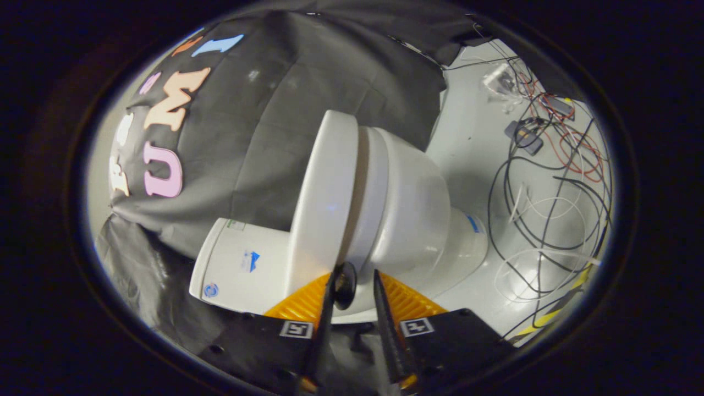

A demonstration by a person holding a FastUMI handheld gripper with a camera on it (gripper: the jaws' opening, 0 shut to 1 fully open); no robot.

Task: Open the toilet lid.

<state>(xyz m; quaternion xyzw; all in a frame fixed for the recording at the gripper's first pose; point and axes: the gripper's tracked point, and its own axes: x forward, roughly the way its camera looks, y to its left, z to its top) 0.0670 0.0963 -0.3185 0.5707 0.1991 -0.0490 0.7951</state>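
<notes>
The gripper (355, 289) holds its fingers narrowly apart beside a dark knob (345, 285) near the raised toilet lid (324, 192); lifting looks nearly done, so release likely comes next.

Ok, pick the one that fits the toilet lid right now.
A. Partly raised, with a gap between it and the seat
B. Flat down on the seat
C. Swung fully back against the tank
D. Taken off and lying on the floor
A: the toilet lid stands clear of the seat with a wedge-shaped gap between them, not yet back against the tank; the gripper has its jaws slightly apart at the lid's edge.
</notes>
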